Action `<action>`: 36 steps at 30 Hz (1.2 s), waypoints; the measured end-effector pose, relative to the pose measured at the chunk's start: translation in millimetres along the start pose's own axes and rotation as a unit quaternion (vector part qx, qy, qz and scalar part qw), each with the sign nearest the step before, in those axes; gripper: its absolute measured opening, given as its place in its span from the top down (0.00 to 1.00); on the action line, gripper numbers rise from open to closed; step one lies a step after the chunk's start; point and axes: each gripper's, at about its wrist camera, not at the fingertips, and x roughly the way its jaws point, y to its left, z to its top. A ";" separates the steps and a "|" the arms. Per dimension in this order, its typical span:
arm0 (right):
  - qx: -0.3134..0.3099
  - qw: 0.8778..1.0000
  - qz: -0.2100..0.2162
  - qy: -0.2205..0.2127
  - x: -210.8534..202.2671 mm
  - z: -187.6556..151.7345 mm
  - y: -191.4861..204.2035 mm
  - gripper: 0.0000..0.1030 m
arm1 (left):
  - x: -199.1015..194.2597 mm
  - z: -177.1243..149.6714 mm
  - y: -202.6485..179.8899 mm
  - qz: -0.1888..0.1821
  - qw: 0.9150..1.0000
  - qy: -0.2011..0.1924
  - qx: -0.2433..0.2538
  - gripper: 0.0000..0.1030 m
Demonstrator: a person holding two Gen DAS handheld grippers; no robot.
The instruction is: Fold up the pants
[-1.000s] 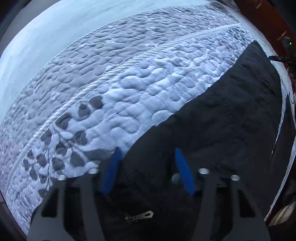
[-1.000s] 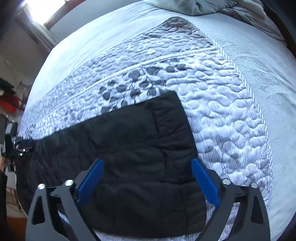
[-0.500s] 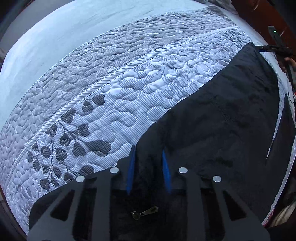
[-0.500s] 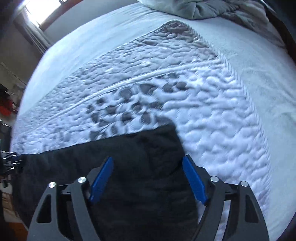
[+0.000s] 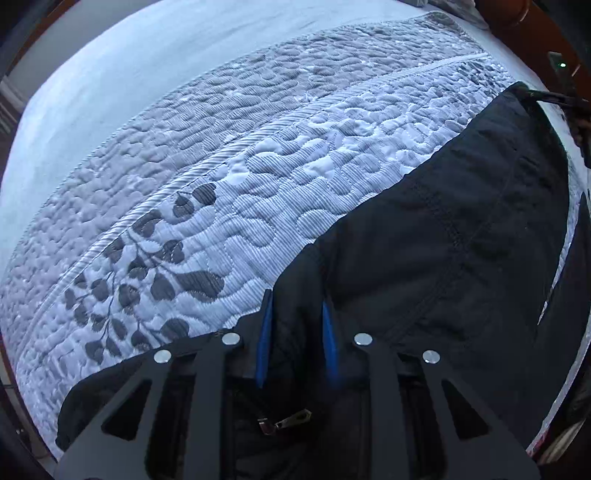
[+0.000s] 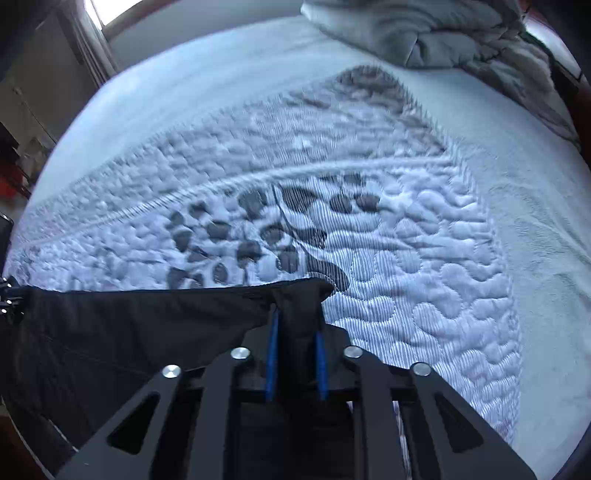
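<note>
Black pants (image 5: 461, 240) lengthwise between tools

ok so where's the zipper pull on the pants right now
In the left wrist view, the zipper pull lies low and centre on the black pants, just behind the left gripper.

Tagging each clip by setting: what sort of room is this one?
Most likely a bedroom. The black pants lie on a bed covered by a quilted bedspread with a leaf pattern; rumpled grey bedding is heaped at the far end, near a window.
</note>
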 end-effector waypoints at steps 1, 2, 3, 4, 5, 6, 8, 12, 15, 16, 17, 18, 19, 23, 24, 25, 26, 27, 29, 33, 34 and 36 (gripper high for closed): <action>-0.004 1.000 0.002 -0.016 -10.5 -3.6 2.2 0.88 | -4.8 -2.7 -1.6 0.002 1.000 -0.003 -0.004 0.81; -0.006 1.000 0.003 -0.028 -19.0 -7.3 3.7 0.89 | -10.7 -5.4 -4.4 0.005 1.000 -0.006 -0.006 0.81; -0.007 0.999 0.004 -0.039 -28.0 -10.5 4.9 0.89 | -16.5 -8.2 -7.3 0.008 1.000 -0.011 -0.006 0.82; -0.008 0.998 0.009 -0.056 -42.7 -16.2 7.3 0.89 | -25.4 -12.5 -11.6 0.013 1.000 -0.017 -0.007 0.82; -0.009 0.998 0.013 -0.067 -51.8 -17.4 8.3 0.89 | -32.8 -15.9 -15.0 0.016 1.000 -0.022 -0.008 0.83; -0.009 0.997 0.018 -0.081 -63.6 -20.0 9.6 0.89 | -41.0 -19.6 -18.9 0.018 0.999 -0.028 -0.010 0.83; -0.006 0.993 0.024 -0.119 -96.0 -31.3 13.1 0.89 | -60.8 -30.7 -24.5 0.020 0.999 -0.043 -0.020 0.83; -0.002 0.984 0.042 -0.174 -145.2 -53.9 21.4 0.89 | -105.8 -65.6 -40.7 0.021 0.996 -0.083 -0.039 0.84; 0.006 0.975 0.057 -0.213 -185.6 -80.3 22.9 0.89 | -140.1 -96.7 -59.3 0.027 0.992 -0.114 -0.048 0.85; 0.012 0.972 0.065 -0.226 -199.5 -90.9 22.4 0.89 | -151.6 -108.2 -66.7 0.027 0.990 -0.125 -0.052 0.85; 0.017 0.969 0.071 -0.235 -208.9 -99.5 20.7 0.89 | -162.6 -120.5 -74.0 0.026 0.988 -0.138 -0.058 0.85; 0.022 0.967 0.078 -0.242 -217.9 -108.2 19.1 0.89 | -167.9 -126.1 -79.1 0.025 0.987 -0.144 -0.062 0.85; 0.029 0.964 0.086 -0.251 -229.3 -121.7 17.5 0.89 | -175.7 -136.3 -85.4 0.020 0.986 -0.152 -0.070 0.85; 0.049 0.960 0.094 -0.260 -248.7 -162.4 11.8 0.89 | -195.2 -177.1 -112.5 0.018 0.981 -0.172 -0.085 0.85; 0.054 0.960 0.092 -0.258 -252.0 -175.5 10.8 0.89 | -198.3 -186.5 -119.1 0.018 0.980 -0.175 -0.090 0.85; 0.056 0.961 0.090 -0.256 -253.3 -183.9 9.7 0.89 | -201.7 -198.1 -126.9 0.017 0.979 -0.178 -0.096 0.85; 0.061 0.961 0.089 -0.253 -256.3 -197.3 8.8 0.89 | -204.4 -208.0 -134.5 0.020 0.978 -0.181 -0.099 0.85; 0.064 0.962 0.090 -0.251 -258.3 -204.5 8.5 0.89 | -205.3 -214.2 -137.9 0.023 0.978 -0.183 -0.101 0.85; 0.071 0.964 0.082 -0.244 -259.3 -226.1 7.2 0.89 | -205.8 -233.6 -149.9 0.020 0.976 -0.182 -0.119 0.85; 0.099 0.962 0.090 -0.238 -260.6 -263.3 0.5 0.89 | -192.9 -269.4 -176.1 0.033 0.977 -0.166 -0.127 0.85; 0.101 0.962 0.091 -0.236 -260.7 -270.2 0.4 0.89 | -187.3 -277.3 -179.8 0.033 0.978 -0.161 -0.130 0.85; 0.102 0.964 0.091 -0.228 -259.6 -283.0 2.4 0.89 | -173.4 -295.1 -186.9 0.032 0.979 -0.145 -0.141 0.84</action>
